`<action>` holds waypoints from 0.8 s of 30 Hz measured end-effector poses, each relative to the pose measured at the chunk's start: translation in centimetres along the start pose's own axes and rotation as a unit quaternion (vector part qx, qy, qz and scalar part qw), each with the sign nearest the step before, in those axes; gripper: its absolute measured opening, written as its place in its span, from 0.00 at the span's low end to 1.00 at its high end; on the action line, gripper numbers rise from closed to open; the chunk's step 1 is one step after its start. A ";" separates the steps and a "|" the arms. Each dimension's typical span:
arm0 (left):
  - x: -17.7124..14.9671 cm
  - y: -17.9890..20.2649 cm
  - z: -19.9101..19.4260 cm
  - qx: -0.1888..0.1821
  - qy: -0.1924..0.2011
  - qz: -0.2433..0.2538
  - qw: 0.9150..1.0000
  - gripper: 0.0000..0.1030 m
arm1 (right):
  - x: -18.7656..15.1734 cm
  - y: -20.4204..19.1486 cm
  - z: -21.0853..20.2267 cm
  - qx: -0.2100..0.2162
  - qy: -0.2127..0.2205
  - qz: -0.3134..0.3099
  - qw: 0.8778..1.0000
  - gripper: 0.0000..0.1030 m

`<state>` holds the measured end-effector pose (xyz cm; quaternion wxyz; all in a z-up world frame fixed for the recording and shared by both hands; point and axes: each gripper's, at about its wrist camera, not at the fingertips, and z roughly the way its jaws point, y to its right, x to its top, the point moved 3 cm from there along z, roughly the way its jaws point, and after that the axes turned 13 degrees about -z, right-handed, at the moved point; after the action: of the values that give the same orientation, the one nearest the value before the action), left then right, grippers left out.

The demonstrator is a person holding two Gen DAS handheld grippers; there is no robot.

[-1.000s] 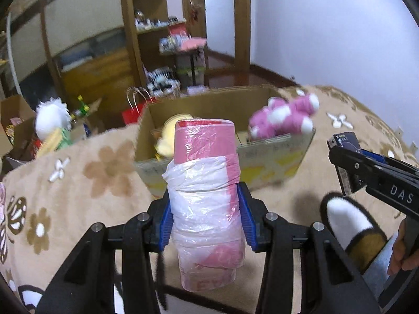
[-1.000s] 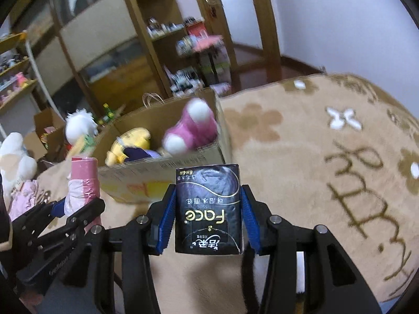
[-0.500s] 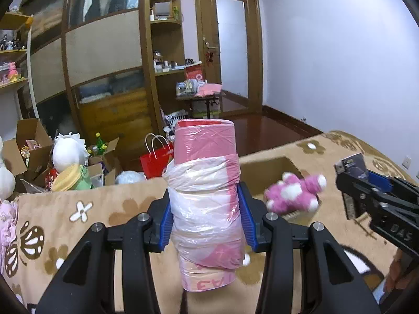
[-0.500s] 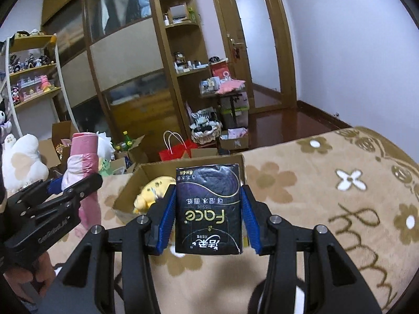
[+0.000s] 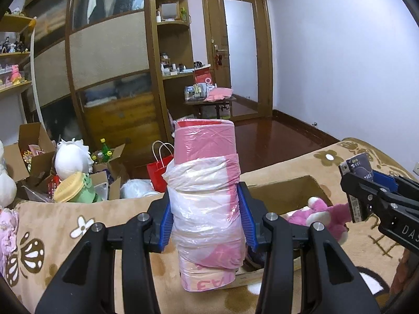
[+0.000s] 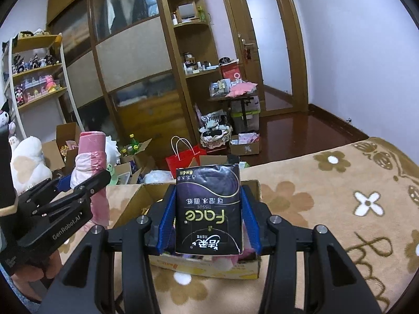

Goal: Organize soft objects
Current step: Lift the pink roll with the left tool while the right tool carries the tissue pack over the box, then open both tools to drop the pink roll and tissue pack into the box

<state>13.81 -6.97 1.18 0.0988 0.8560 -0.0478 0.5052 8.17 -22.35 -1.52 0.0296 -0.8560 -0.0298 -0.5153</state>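
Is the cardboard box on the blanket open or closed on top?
Open. The cardboard box has no cover on top, and a pink plush toy shows inside it.

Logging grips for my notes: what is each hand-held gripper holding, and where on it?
Left hand-held gripper: pink bag roll, clamped on its lower sides. Right hand-held gripper: dark tissue pack, clamped by its side edges.

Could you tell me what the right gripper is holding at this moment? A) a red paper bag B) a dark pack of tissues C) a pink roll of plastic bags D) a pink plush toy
B: the right gripper is clamped on the dark pack of tissues, its blue pads pressing both sides.
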 end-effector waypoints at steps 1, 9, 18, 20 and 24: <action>-0.1 0.0 0.4 -0.003 -0.005 -0.003 1.000 0.42 | -0.1 0.0 0.4 0.002 0.001 -0.001 1.000 0.48; -1.4 -0.2 3.9 -0.007 -0.044 -0.010 0.999 0.42 | -1.0 0.0 3.5 0.016 -0.012 -0.009 1.000 0.48; -2.7 0.0 5.2 -0.008 -0.058 -0.005 0.998 0.42 | -1.4 0.6 5.9 0.029 -0.018 -0.010 0.999 0.49; -2.7 -0.1 5.3 -0.010 -0.060 -0.007 0.998 0.42 | -1.4 0.3 6.1 0.030 -0.020 -0.017 0.999 0.49; -2.6 -0.4 5.7 -0.019 -0.067 -0.014 0.998 0.42 | -1.4 -0.2 6.6 0.041 -0.028 -0.019 0.999 0.49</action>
<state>17.46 -7.85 -3.81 0.1184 0.8863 -0.0519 0.4447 13.28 -21.68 -5.87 0.0542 -0.8674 -0.0678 -0.4900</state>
